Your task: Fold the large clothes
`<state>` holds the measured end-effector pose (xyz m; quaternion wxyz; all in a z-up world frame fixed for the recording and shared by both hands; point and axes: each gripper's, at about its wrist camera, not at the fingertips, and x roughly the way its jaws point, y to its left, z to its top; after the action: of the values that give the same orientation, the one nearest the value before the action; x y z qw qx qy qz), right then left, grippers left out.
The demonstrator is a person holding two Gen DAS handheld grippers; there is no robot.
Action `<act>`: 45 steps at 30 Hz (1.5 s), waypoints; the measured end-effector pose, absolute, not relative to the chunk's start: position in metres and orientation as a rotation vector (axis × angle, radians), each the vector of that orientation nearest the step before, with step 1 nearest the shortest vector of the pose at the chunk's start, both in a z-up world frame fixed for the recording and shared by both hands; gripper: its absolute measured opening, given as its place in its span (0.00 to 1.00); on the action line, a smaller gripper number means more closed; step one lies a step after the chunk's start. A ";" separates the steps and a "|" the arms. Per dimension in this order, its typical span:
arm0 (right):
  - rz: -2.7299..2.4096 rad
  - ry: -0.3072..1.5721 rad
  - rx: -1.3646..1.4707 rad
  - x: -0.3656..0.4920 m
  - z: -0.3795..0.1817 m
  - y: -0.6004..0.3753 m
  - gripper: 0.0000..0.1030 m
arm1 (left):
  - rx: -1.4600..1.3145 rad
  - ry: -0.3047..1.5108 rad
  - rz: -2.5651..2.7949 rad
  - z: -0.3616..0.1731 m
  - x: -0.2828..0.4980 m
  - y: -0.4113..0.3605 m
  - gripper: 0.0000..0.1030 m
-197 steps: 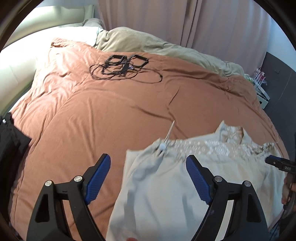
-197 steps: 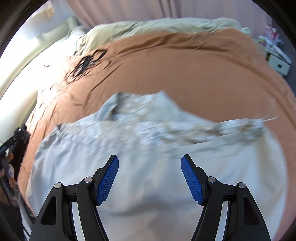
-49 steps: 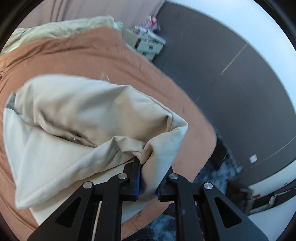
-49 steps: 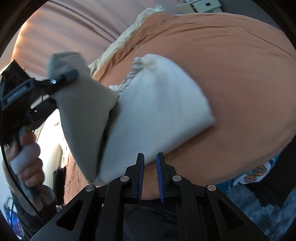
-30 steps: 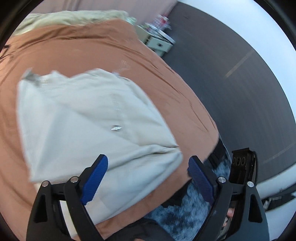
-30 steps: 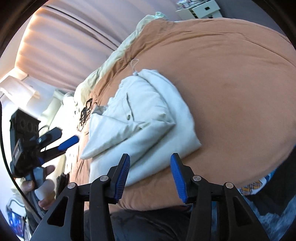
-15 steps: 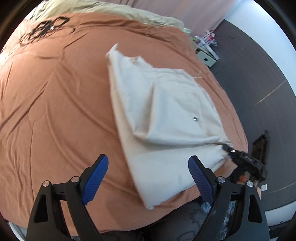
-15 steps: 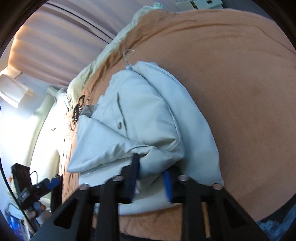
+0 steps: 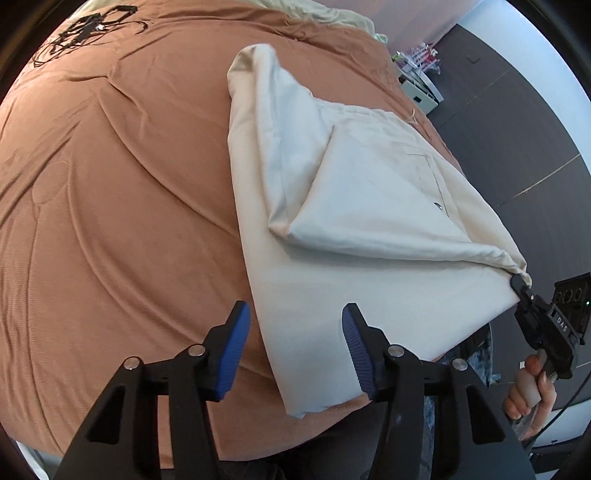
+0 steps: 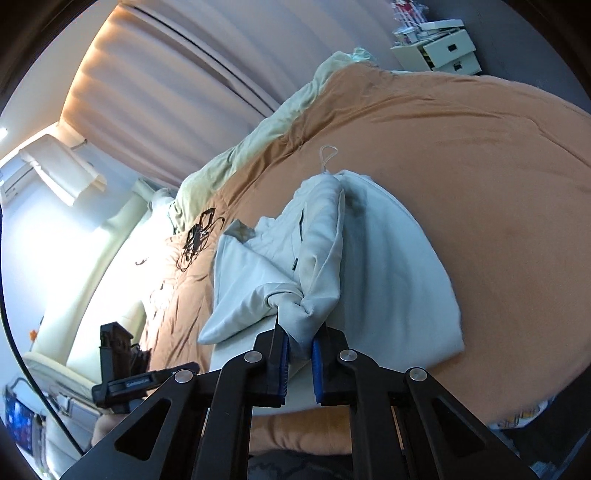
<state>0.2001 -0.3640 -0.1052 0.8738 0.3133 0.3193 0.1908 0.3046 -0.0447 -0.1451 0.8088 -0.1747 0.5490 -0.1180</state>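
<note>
A cream garment [image 9: 369,192], partly folded, lies on the brown bedspread [image 9: 110,184]. My left gripper [image 9: 295,332] hovers over the garment's near left edge. Its jaws are closing, with the cloth's edge between them. The left pad is over bare bedspread and neither pad presses the cloth. My right gripper [image 10: 300,352] has its jaws closing the last bit on a bunched corner of the garment's [image 10: 388,258] upper folded layer, which is pinched between the pads. In the left wrist view that right gripper [image 9: 519,284] holds the same corner at the bed's right edge.
Black cables [image 9: 85,29] lie at the far side of the bed beside a pale green duvet [image 10: 240,155]. A white drawer unit [image 10: 443,48] stands on the dark floor past the bed. A hand [image 9: 532,387] holds the right gripper's handle off the bed's near edge.
The left jaws have narrowed and come lower and closer over the garment's near edge. The right gripper has closed tighter on the folded corner and raised it a little.
</note>
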 end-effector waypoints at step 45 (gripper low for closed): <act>0.461 0.787 0.057 0.249 -0.092 -0.222 0.69 | -0.476 1.085 -0.247 -0.140 0.291 0.006 0.39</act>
<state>0.2492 -0.2215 -0.0920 0.8974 0.0275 0.3800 0.2224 0.2910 0.0056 -0.1398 0.8223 -0.2237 0.5102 -0.1160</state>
